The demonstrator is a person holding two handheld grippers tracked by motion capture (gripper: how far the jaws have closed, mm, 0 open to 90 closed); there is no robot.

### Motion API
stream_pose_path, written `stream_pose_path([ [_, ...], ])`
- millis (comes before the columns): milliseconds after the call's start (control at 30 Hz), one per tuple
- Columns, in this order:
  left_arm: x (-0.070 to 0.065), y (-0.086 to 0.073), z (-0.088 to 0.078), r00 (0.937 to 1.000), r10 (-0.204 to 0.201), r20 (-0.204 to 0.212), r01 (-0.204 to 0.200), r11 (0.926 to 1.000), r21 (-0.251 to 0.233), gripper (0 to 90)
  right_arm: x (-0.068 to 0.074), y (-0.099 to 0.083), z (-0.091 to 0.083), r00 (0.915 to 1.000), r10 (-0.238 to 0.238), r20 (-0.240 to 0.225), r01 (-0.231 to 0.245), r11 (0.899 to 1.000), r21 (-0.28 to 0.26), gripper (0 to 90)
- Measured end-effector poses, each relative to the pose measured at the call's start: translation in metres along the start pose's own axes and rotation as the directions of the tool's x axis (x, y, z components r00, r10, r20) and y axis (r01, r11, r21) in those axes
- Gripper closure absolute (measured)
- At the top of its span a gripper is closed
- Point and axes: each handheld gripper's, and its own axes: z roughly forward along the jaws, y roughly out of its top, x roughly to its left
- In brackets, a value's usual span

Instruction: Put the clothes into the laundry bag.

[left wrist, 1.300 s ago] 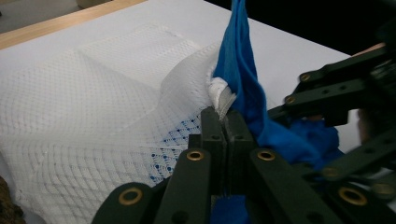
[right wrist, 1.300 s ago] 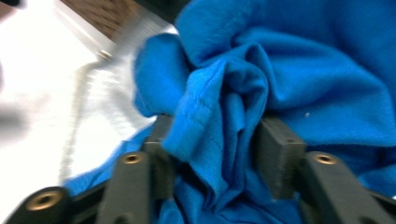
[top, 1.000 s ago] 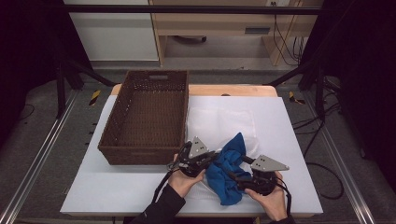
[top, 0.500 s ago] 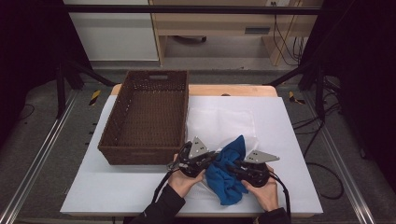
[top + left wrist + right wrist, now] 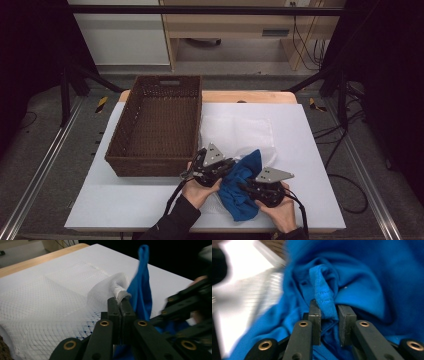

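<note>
One blue garment sits between your two grippers: the right gripper pinches its hem, the left gripper clamps one white mesh bag.

High view: even overhead light; white worktop bright, surroundings falling to near black at both sides. Shadows soft and short, one along the basket front wall. Picture soft, low detail.

Left gripper view: mesh sharp and brightly lit, no harsh glare; near tongs in focus; the far gripper at right blurred; background black.

Right gripper view: blue cloth saturated, seam crisp; left edge smeared, white area blown out.
</note>
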Motion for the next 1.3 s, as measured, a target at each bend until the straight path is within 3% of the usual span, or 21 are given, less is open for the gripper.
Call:
stream_pose_path([
  [67,-0.004,-0.001,-0.004,0.9999,0.008,0.01,-0.007,0.9999,-0.01,89.2,-0.005,0.0,0.012,0.9979,0.028,0.058,-0.029,0.999,0.018,75.8],
  [167,-0.009,-0.006,-0.006,0.9997,0.015,0.021,-0.015,0.9998,-0.009,89.1,-0.008,0.001,0.021,0.9883,0.048,0.145,-0.05,0.999,0.005,75.0],
  [267,-0.008,-0.012,-0.004,0.9997,0.013,0.019,-0.013,0.9999,0.003,89.2,-0.006,0.002,0.027,0.9836,0.024,0.179,-0.028,0.999,0.018,70.9],
  [333,-0.004,-0.014,-0.004,0.9999,0.0,0.015,-0.001,1.0,0.009,89.1,-0.004,0.001,0.021,0.9865,0.004,0.164,-0.005,1.0,0.005,63.4],
  [500,0.003,-0.015,-0.002,0.9999,-0.012,0.0,0.012,0.9998,0.016,89.1,-0.003,-0.009,-0.015,0.9972,0.051,0.055,-0.046,0.995,-0.091,50.8],
  [700,0.003,-0.014,-0.001,1.0,-0.008,-0.001,0.008,0.9998,0.021,89.1,-0.008,-0.011,-0.055,0.9942,0.085,0.065,-0.069,0.973,-0.219,46.4],
  [900,0.003,-0.015,-0.002,1.0,-0.007,-0.003,0.007,0.9998,0.019,89.1,-0.01,0.01,-0.08,0.9938,0.094,0.06,-0.071,0.948,-0.311,47.9],
  [967,0.003,-0.015,-0.003,1.0,-0.006,-0.003,0.006,0.9998,0.019,89.1,-0.012,0.018,-0.083,0.9903,0.108,0.088,-0.074,0.941,-0.329,53.7],
  [1067,0.003,-0.014,-0.004,1.0,-0.004,-0.002,0.004,0.9998,0.019,89.1,-0.02,0.026,-0.072,0.9823,0.128,0.136,-0.085,0.954,-0.287,67.1],
  [1200,0.005,-0.014,-0.005,1.0,-0.008,-0.003,0.008,0.9998,0.017,89.1,-0.021,0.02,-0.043,0.9894,0.118,0.084,-0.103,0.981,-0.164,71.5],
  [1300,0.005,-0.014,-0.005,1.0,-0.008,-0.002,0.008,0.9998,0.02,89.1,-0.01,0.009,-0.028,0.9957,0.074,0.056,-0.069,0.994,-0.086,67.1],
])
